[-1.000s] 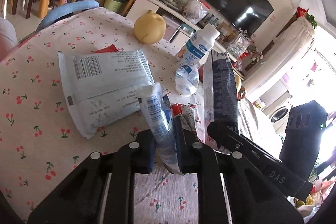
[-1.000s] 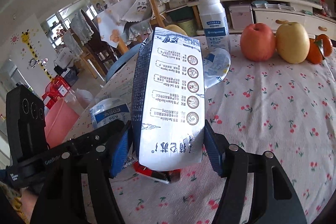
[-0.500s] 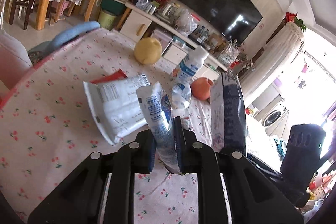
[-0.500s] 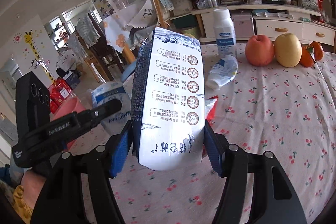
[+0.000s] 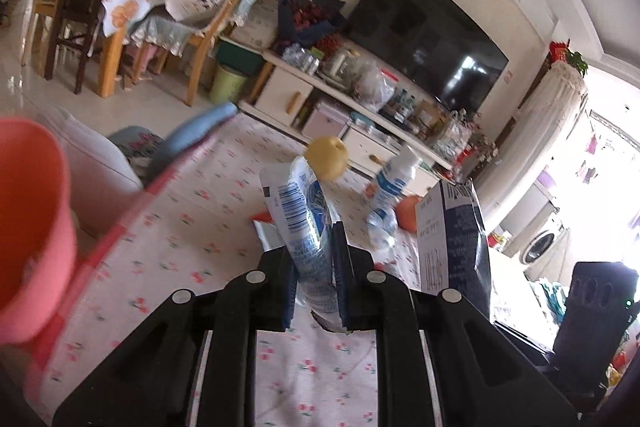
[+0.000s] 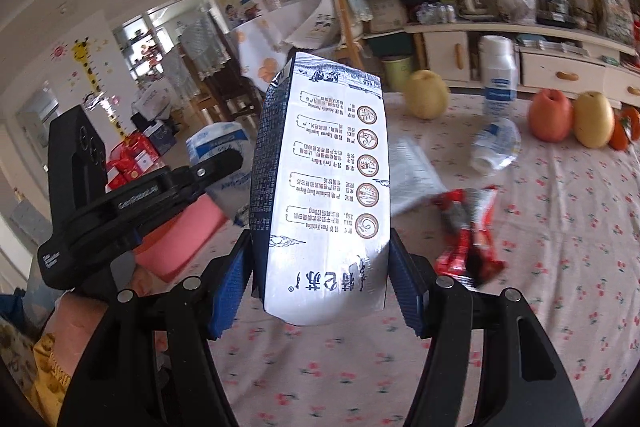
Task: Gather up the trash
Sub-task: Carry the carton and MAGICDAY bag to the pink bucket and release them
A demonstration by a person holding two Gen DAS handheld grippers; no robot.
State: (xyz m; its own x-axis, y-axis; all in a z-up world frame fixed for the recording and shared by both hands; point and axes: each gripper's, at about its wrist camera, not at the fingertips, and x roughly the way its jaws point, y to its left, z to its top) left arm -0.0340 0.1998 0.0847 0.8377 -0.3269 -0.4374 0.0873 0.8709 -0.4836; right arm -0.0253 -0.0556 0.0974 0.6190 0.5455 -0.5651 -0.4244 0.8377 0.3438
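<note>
My left gripper (image 5: 314, 267) is shut on a crumpled white-and-blue plastic wrapper (image 5: 306, 211) that stands up between its pads. My right gripper (image 6: 320, 279) is shut on a blue-and-white milk carton (image 6: 326, 179), held upright; the carton (image 5: 452, 239) also shows at the right of the left wrist view. A pink bin (image 5: 28, 219) sits off the table's left edge, and the bin (image 6: 180, 239) lies below the left gripper (image 6: 218, 165) in the right wrist view. Still on the cherry-print table (image 6: 560, 227) lie a red snack wrapper (image 6: 468, 227), a flat white bag (image 6: 412, 175) and a crushed bottle (image 6: 496, 147).
An upright white bottle (image 6: 498, 75), a pear (image 6: 426, 93), an apple (image 6: 550, 119) and another pear (image 6: 594, 123) stand at the table's far side. Behind are a TV cabinet (image 5: 288, 95), wooden chairs (image 5: 100, 39) and a small green bin (image 5: 228, 83).
Both grippers have risen and drawn back toward the table's left edge with their loads. The pink bin has come into the left wrist view; the table's items look farther away.
</note>
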